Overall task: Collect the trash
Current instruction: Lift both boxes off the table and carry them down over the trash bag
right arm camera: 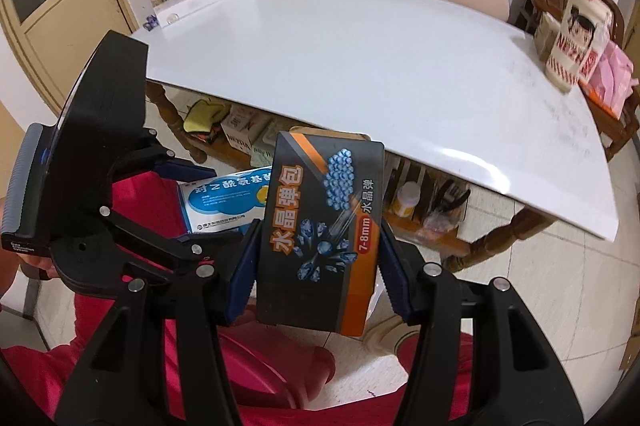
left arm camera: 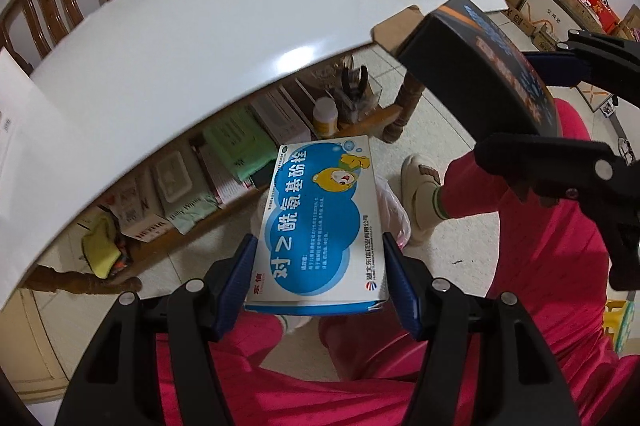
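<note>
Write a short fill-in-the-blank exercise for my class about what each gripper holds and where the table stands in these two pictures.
1. The left gripper is shut on a white and ____ box with a cartoon bear.
2. The right gripper is shut on a box that is black and ____.
3. Both boxes are held above the person's ____ trousers.
4. The tabletop is plain ____.

Missing words: blue; orange; pink; white

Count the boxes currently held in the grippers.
2. The blue-and-white medicine box sits between the left gripper fingers; the black-and-orange box sits between the right gripper fingers. Both hang off the white table, above the person's pink trousers.
</note>
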Available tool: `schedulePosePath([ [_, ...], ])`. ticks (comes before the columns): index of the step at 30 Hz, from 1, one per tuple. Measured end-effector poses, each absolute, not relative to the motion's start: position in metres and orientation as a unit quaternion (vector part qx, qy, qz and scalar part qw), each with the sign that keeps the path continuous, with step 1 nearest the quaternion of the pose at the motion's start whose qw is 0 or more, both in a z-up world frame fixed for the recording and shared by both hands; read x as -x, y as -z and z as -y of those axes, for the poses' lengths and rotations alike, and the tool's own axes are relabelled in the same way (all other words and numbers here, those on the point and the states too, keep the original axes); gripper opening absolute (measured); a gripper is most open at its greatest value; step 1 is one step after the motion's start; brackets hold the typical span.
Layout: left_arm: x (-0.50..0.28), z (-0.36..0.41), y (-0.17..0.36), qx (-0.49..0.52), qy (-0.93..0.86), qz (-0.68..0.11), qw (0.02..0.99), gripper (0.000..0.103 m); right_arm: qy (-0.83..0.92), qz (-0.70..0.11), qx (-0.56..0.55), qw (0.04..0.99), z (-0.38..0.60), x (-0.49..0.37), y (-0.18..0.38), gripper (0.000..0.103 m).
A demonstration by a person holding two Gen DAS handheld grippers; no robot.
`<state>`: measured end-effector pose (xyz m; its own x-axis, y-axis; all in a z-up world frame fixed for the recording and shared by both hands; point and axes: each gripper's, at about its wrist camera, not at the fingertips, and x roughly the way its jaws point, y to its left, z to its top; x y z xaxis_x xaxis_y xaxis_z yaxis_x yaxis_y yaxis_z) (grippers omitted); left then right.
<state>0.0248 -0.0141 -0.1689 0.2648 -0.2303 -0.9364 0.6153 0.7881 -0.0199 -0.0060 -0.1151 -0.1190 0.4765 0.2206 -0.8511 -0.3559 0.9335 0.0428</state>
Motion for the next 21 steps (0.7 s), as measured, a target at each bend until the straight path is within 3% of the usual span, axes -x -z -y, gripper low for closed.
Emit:
schedulePosePath([
  [21,-0.061,0.019,0.311,-0.143,0.242,-0.628,0.726,0.060,-0.122,-0.565,0.017,0.816,0.130,-0.034,0.246,0.055],
])
